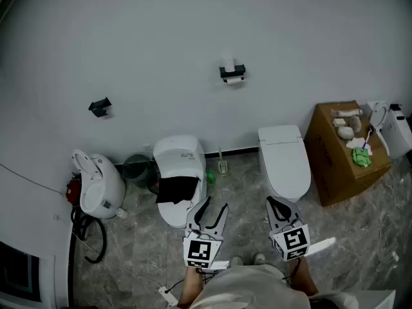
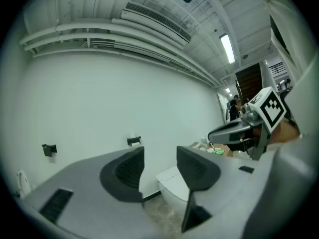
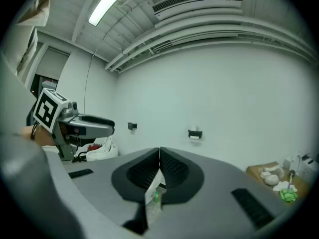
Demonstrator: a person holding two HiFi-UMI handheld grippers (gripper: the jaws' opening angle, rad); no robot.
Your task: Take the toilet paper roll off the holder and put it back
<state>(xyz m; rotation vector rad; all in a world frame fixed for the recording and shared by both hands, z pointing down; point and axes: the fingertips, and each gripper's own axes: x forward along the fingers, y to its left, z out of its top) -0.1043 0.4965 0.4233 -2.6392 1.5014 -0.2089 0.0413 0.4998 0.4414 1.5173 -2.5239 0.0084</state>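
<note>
The toilet paper roll sits on its black holder up on the white wall, well apart from both grippers, so no part of the task looks begun. The person stands back on the tiled floor facing that wall. Both tools are held out in front and point roughly toward it, which I judge to be a carrying posture and not a reach.

The left gripper has its jaws apart with nothing between them. Through the gap its own camera sees only the wall and a white toilet beyond. The right gripper has its jaws pressed together at the tips and holds nothing (the small green speck below them looks like something far off on the floor).

The open left one seems readier to take the roll, though either could serve. The next move calls for stepping forward between the toilets and lifting a gripper to the holder. A second black bracket, seemingly bare, hangs further left on the wall and should not be mistaken for the target.
</note>
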